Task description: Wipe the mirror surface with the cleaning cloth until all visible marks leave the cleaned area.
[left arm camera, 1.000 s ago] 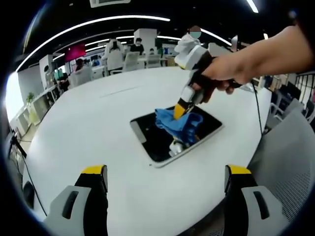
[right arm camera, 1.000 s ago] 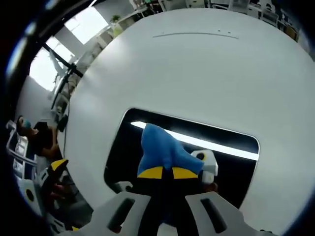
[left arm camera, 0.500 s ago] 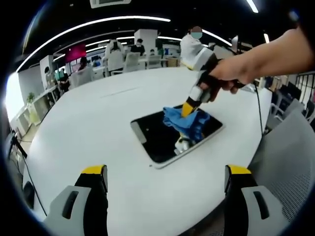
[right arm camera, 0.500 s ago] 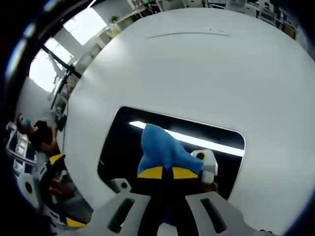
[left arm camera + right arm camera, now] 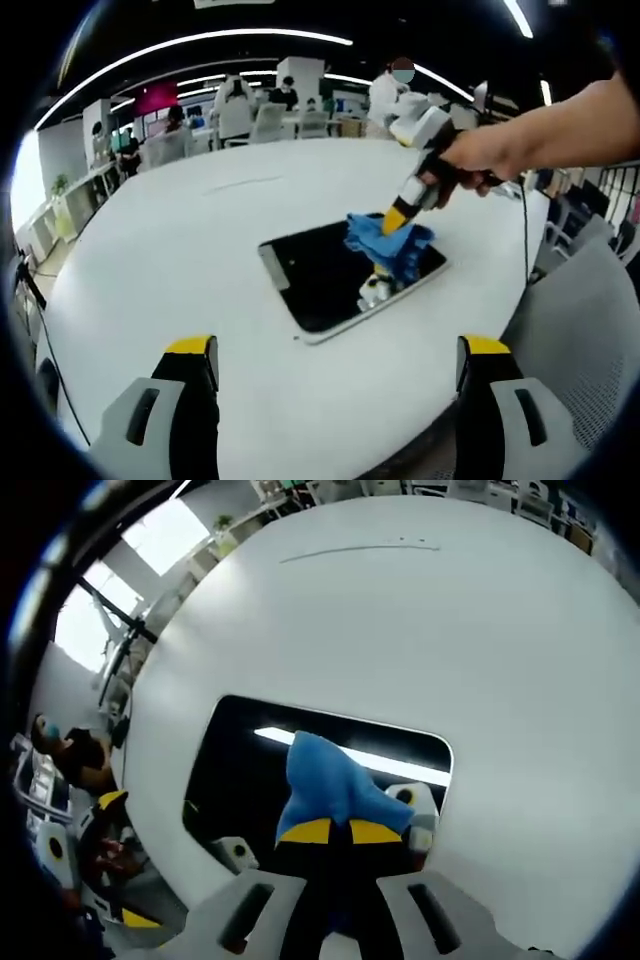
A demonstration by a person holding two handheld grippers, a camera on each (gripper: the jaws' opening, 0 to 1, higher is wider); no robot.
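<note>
Count: one mirror (image 5: 325,280), one cloth (image 5: 393,243), two grippers, one white table (image 5: 170,260).

Mirror lies flat on the table, centre of the left gripper view; a dark rectangular slab with rounded corners and a thin pale rim. Its glass reflects a bright ceiling strip light in the right gripper view, lower centre of that frame (image 5: 300,770), and also the gripper's own white body. Marks on the glass too small to tell.

Cloth is blue, bunched into a peaked wad, pressed on the mirror's right end (right of centre in the left gripper view). In the right gripper view it rises just above the yellow jaw tips (image 5: 325,780).

Right gripper (image 5: 398,222) comes in from the upper right of the left gripper view, held by a hand (image 5: 478,160), angled down onto the mirror; jaws clamped together on the cloth.

Left gripper (image 5: 335,365) sits low in its own frame, jaws wide apart, holding nothing, off the mirror's near edge.

Background, upper left: office chairs and several people, far off.
</note>
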